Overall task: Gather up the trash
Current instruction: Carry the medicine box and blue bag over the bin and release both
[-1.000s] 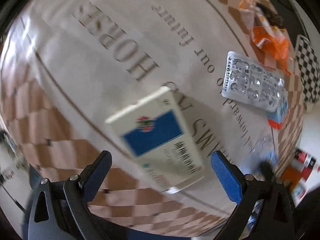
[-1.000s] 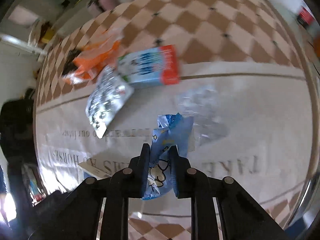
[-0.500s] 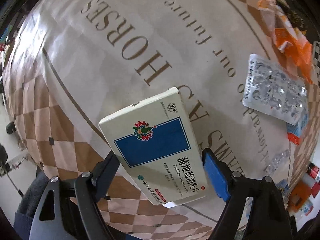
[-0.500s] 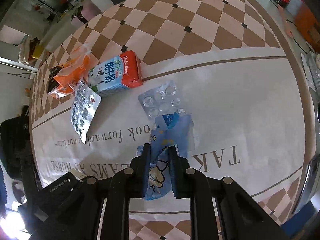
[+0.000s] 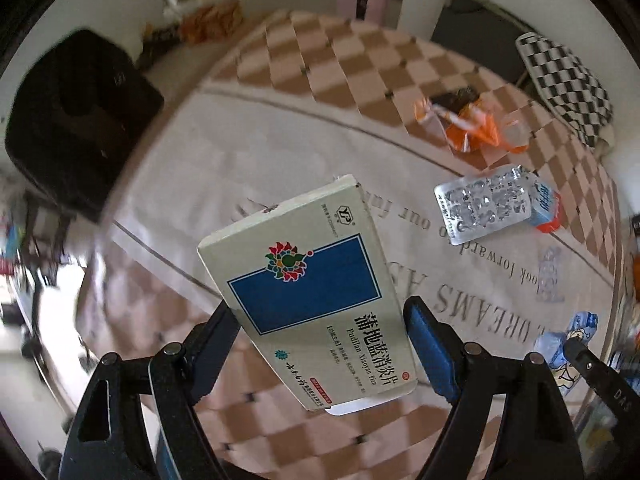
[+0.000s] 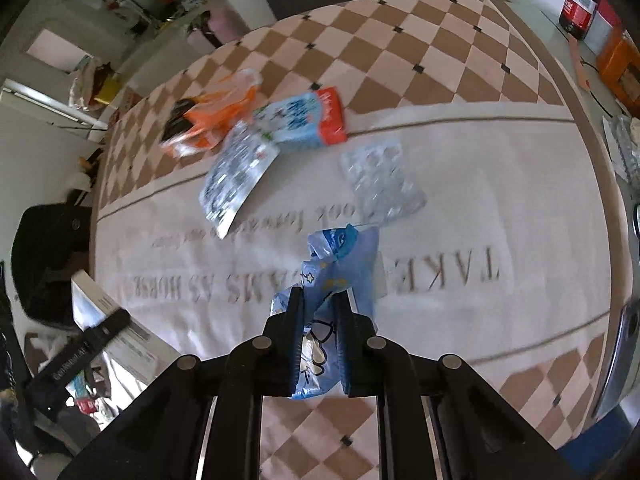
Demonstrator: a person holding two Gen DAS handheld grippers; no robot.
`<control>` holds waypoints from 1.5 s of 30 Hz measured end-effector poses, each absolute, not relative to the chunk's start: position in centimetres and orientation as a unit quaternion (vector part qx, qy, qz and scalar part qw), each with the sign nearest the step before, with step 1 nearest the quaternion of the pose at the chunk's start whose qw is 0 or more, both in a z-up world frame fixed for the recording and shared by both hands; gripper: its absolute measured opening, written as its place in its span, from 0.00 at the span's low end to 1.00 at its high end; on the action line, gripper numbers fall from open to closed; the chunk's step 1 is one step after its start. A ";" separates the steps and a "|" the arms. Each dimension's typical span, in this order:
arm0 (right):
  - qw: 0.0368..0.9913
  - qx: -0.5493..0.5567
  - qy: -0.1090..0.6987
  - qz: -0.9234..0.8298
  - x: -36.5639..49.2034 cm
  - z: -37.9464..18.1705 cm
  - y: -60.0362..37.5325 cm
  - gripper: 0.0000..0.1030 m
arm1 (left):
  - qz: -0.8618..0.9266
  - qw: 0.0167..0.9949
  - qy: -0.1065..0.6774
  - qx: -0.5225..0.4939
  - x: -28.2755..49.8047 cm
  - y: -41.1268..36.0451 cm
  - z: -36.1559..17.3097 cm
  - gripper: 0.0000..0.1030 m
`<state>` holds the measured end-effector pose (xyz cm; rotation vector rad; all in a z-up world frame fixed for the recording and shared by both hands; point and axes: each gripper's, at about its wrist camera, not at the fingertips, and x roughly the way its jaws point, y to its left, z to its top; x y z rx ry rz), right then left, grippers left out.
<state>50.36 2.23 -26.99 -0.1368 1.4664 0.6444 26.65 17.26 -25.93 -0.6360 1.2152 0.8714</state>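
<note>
My left gripper [image 5: 320, 320] is shut on a white and blue medicine box [image 5: 308, 288] and holds it above the table. My right gripper [image 6: 320, 300] is shut on a crumpled blue wrapper [image 6: 340, 256], also lifted; the wrapper also shows at the right of the left wrist view [image 5: 568, 340]. On the tablecloth lie an orange wrapper [image 6: 208, 120], a silver blister pack [image 6: 236, 176], a blue and red carton [image 6: 304, 120] and a clear blister pack [image 6: 380, 180].
The table has a beige and brown checked cloth [image 6: 460, 60] with printed words. A black bag [image 5: 76, 120] sits off the table's left edge. A checkered cushion [image 5: 568, 88] lies beyond the far edge. A dark jar [image 6: 580, 4] stands far right.
Both grippers have risen and tilted up from the table. The medicine box, which lay between the open left jaws, is now gripped and lifted. The blue wrapper stays held.
</note>
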 end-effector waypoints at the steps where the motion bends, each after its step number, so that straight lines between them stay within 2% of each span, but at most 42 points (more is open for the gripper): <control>1: 0.696 -0.061 0.653 0.293 49.1 -26.4 2.0 0.14 | 0.387 0.694 0.540 -0.278 26.6 17.4 -25.2 0.79; 9: 0.717 -0.038 0.624 0.309 38.3 -22.3 0.1 0.13 | 0.346 0.754 0.505 -0.237 20.3 15.9 -22.0 0.79; 15: 0.731 -0.007 0.613 0.301 26.7 -20.2 -2.4 0.12 | 0.292 0.790 0.495 -0.216 11.8 13.8 -20.3 0.79; 19: 0.723 0.013 0.630 0.284 20.7 -21.5 -4.6 0.12 | 0.253 0.790 0.517 -0.212 7.1 12.4 -21.4 0.79; 23: 0.700 0.015 0.664 0.262 15.4 -25.2 -6.9 0.12 | 0.224 0.776 0.548 -0.220 3.6 11.3 -24.1 0.79; 28: 0.659 0.008 0.715 0.235 10.4 -33.1 -9.4 0.12 | 0.192 0.738 0.599 -0.245 0.6 10.1 -31.0 0.79; 40: 0.596 0.027 0.781 0.182 7.8 -59.3 -11.8 0.12 | 0.122 0.617 0.713 -0.310 1.1 9.2 -61.2 0.80; 44: 0.579 0.035 0.795 0.177 7.4 -66.8 -11.7 0.12 | 0.098 0.587 0.730 -0.336 1.6 8.4 -68.2 0.82; 45: 0.570 0.035 0.800 0.183 7.0 -69.2 -11.6 0.12 | 0.095 0.580 0.732 -0.346 1.6 8.3 -69.2 0.86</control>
